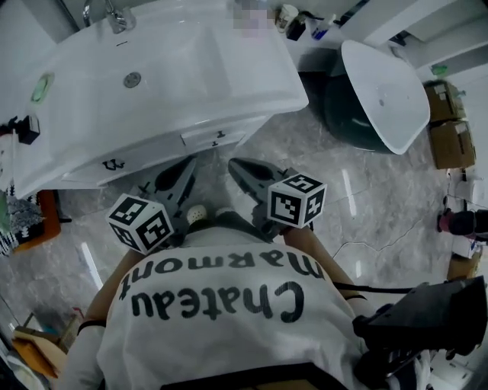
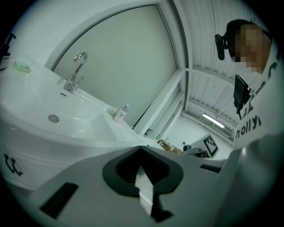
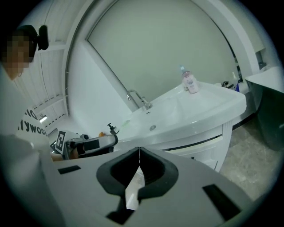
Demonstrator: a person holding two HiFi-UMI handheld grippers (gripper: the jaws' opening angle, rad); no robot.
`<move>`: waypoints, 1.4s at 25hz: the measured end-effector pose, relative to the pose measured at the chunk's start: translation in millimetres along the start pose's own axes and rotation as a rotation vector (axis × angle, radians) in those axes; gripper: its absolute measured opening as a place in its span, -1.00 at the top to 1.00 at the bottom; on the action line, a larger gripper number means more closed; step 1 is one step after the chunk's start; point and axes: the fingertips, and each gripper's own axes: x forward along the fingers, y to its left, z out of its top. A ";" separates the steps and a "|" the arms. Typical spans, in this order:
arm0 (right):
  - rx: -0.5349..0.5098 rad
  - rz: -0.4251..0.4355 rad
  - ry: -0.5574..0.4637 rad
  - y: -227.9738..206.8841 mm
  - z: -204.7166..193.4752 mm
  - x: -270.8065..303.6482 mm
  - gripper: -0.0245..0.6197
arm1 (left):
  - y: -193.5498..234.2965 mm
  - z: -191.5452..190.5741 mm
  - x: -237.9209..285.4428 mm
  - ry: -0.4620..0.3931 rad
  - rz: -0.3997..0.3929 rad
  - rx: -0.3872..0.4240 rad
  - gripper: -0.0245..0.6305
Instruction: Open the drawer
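Note:
A white vanity (image 1: 152,84) with a sink stands in front of me. Its drawer front (image 1: 200,140) runs under the counter edge and carries a small dark handle (image 1: 219,135); a second handle (image 1: 114,163) sits further left. In the right gripper view the drawer front (image 3: 199,142) shows below the basin. My left gripper (image 1: 187,162) and right gripper (image 1: 233,163) hang side by side just short of the drawer front, apart from it. Both are shut and empty, their tips meeting in the left gripper view (image 2: 141,148) and in the right gripper view (image 3: 139,148).
A faucet (image 1: 114,15) and a drain (image 1: 133,78) mark the basin, and a small bottle (image 3: 190,82) stands on the counter. To the right stands a white oval fixture on a dark base (image 1: 381,91), with cardboard boxes (image 1: 450,129) beyond. The floor is grey marble tile (image 1: 358,198).

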 end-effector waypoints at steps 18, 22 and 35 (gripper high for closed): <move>-0.044 0.006 0.197 -114.1 -33.4 60.7 0.89 | 12.4 -30.5 -10.8 -0.096 0.379 -0.058 0.93; -0.058 -0.017 0.231 -134.1 -45.0 75.5 0.89 | 15.5 -44.7 -18.5 -0.095 0.443 -0.072 0.93; -0.079 -0.139 0.301 -199.7 -93.3 123.4 0.89 | 35.8 -94.1 -34.9 -0.022 0.567 -0.130 0.93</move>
